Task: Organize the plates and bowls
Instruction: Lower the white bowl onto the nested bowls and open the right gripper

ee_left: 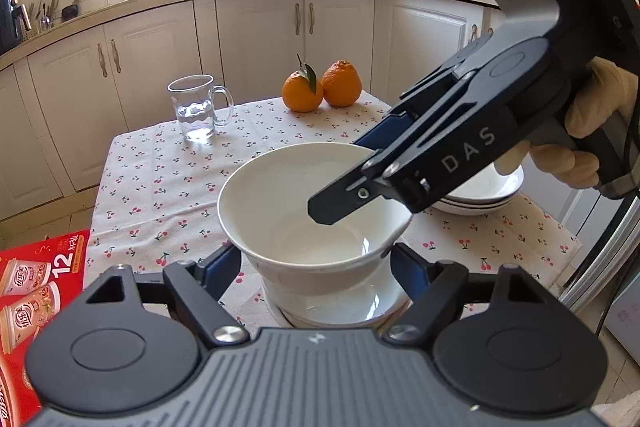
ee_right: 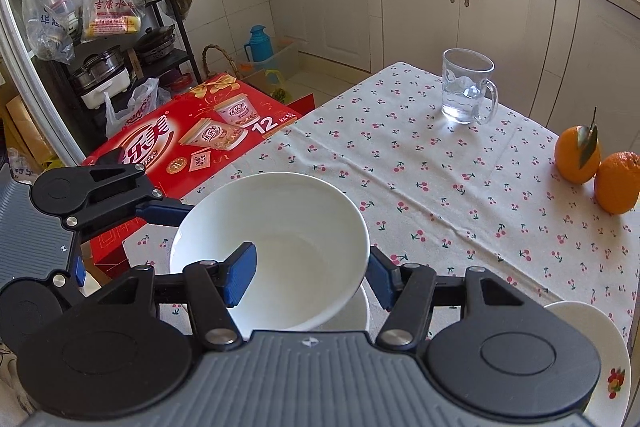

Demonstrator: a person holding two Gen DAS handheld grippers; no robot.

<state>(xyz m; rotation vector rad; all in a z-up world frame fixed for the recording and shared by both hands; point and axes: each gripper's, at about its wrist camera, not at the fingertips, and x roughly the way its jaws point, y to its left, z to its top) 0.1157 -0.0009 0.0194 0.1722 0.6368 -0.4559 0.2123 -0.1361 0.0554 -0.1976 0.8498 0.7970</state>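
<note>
A white bowl (ee_left: 296,195) sits tilted in a second white bowl (ee_left: 344,303) on the cherry-print tablecloth (ee_left: 160,187). My right gripper (ee_left: 352,171) straddles the top bowl's (ee_right: 276,223) rim, one blue pad (ee_right: 240,279) inside and one outside at the right; the jaws stand wide, not pinching. My left gripper (ee_left: 316,267) is open, its fingers either side of the bowl stack, also seen in the right wrist view (ee_right: 120,239). A stack of white plates (ee_left: 484,195) lies at the right, behind the right gripper; a plate edge (ee_right: 600,343) shows in the right wrist view.
A glass mug (ee_left: 198,111) with water and two oranges (ee_left: 322,89) stand at the table's far side. A red carton (ee_right: 192,139) sits beside the table's left edge. Kitchen cabinets (ee_left: 256,27) lie beyond.
</note>
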